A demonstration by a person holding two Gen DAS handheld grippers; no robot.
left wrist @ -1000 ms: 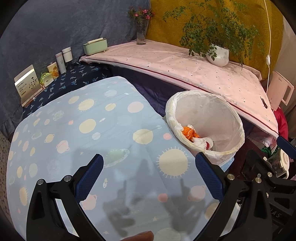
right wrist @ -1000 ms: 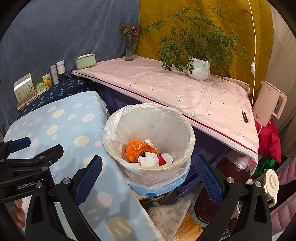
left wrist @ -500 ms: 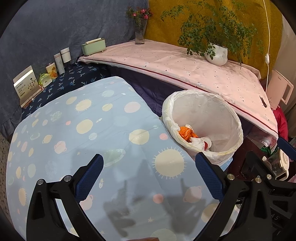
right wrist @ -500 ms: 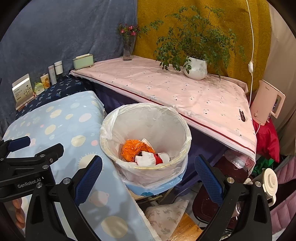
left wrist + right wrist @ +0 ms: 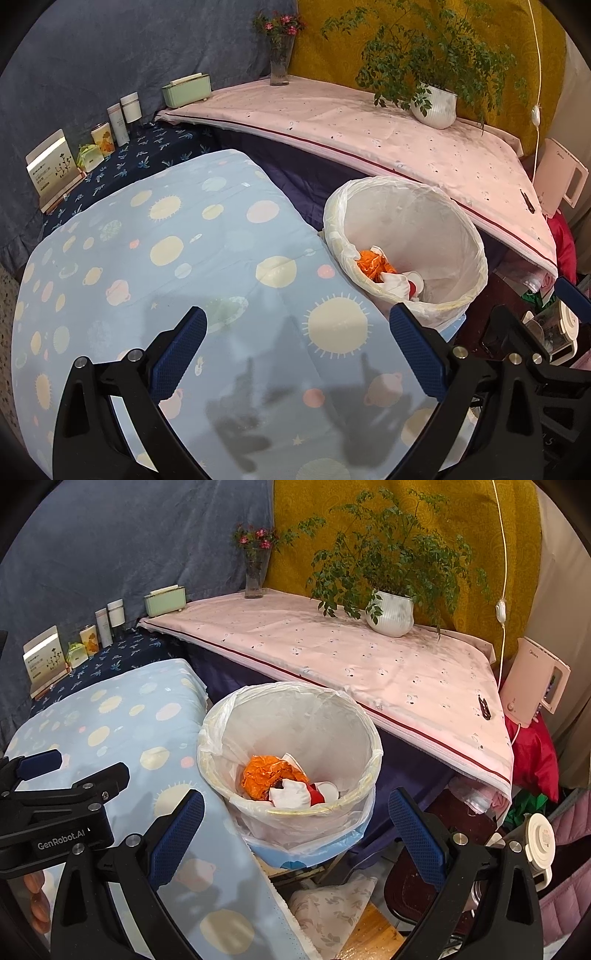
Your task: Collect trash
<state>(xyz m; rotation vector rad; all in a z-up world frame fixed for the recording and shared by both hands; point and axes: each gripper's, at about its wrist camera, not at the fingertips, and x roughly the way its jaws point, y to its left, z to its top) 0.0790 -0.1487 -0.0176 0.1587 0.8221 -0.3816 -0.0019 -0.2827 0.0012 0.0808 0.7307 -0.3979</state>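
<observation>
sitting at the bottom of the white-lined trash bin is the collected trash: a crumpled orange wrapper with white scraps and a bit of red pressed against its right side. the bin stands in the gap between the blue planet-print table and the pink-covered shelf, its rim touching the table's edge.

from where i stand, the right gripper is the nearer one. the bin lies straight ahead of it and a little below, the mouth centred between the two blue pads. for the left gripper the bin is off to the right, beyond its right finger, and only bare cloth lies under it. the round opening has no long axis to line up with, so any drop or reach looks like a job for the right side.

both sets of jaws are spread wide and have nothing in them, touching nothing. i see no loose litter on the table in either view, so the collecting looks close to finished, or the next piece lies out of sight.

further back stand a potted fern, a flower vase and a mint-green box.
</observation>
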